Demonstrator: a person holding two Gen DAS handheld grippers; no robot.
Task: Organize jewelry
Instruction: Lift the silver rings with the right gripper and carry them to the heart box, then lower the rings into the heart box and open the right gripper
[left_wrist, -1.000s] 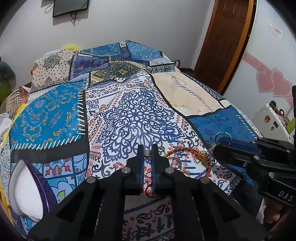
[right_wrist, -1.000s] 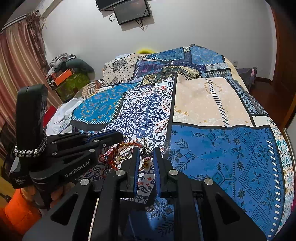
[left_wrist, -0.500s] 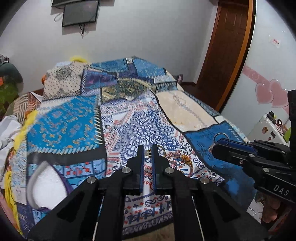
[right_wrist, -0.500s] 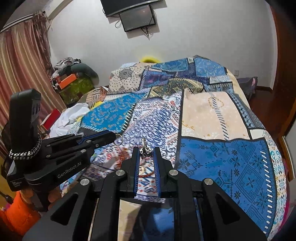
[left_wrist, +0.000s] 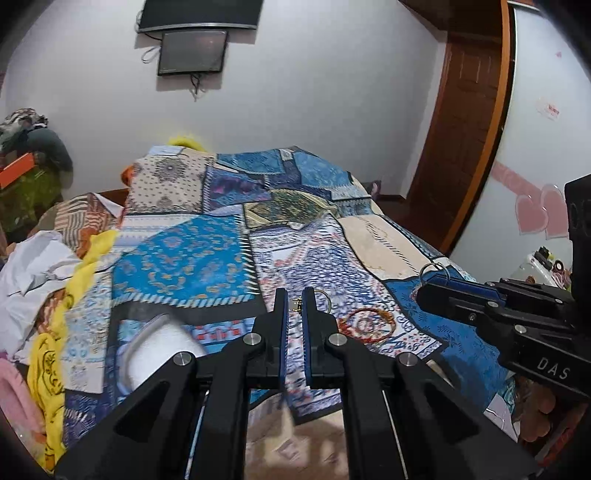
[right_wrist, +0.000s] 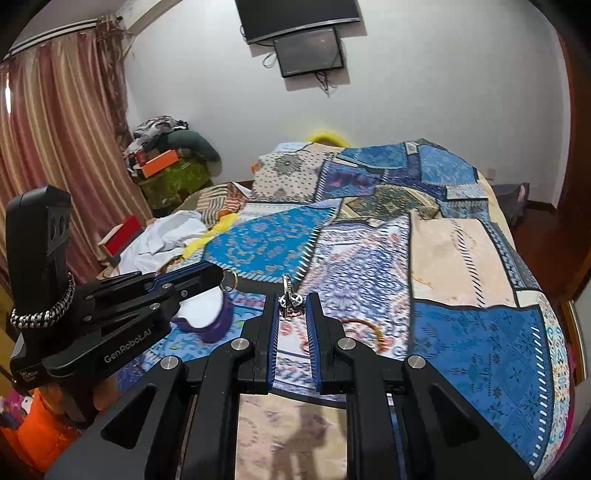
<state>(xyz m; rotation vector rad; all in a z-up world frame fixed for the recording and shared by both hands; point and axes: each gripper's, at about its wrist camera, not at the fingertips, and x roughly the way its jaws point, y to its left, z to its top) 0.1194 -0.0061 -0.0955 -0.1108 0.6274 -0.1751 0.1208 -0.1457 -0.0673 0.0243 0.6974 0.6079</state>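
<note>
My left gripper (left_wrist: 294, 297) is shut on a small silver ring (left_wrist: 325, 298), with a gold bit showing between the pads. From the right wrist view that ring (right_wrist: 229, 280) hangs at the left gripper's tip (right_wrist: 218, 275). The right gripper (right_wrist: 293, 301) is shut on an ornamented silver ring (right_wrist: 288, 286) that stands upright between its pads. Both grippers hover above the near end of the patchwork bedspread (left_wrist: 207, 254). Red and orange bracelets (left_wrist: 367, 325) lie on the spread below them. A purple heart-shaped box (right_wrist: 207, 317) with a white lining sits open to the left.
White and yellow cloths (left_wrist: 55, 266) are heaped along the bed's left side. A clothes pile with an orange box (right_wrist: 159, 164) stands by the curtain. A brown door (left_wrist: 465, 122) is at the right, and the bed's foot edge (right_wrist: 295, 402) is just below the grippers.
Both grippers have risen and drawn back from the bracelets, each still shut on its ring. The bedspread and the heart box now look farther away.
</note>
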